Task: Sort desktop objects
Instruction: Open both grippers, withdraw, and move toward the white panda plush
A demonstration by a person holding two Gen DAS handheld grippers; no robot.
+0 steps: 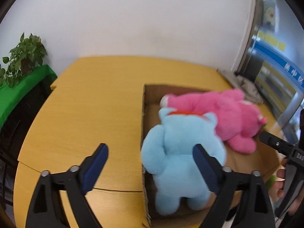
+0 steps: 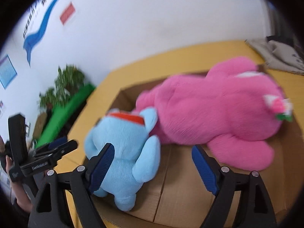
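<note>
Now, blue plush [image 1: 182,152] btwn left tool [image 1: 150,163] pads

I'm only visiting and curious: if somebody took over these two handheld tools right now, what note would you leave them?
Left gripper: jaws open, holding nothing.
Right gripper: jaws open, holding nothing.
Blue plush toy and pink plush toy both lie in the cardboard box on the yellow table, touching each other.
Done: both toys boxed.
Left: nothing else to sort is visible on the table here.
</note>
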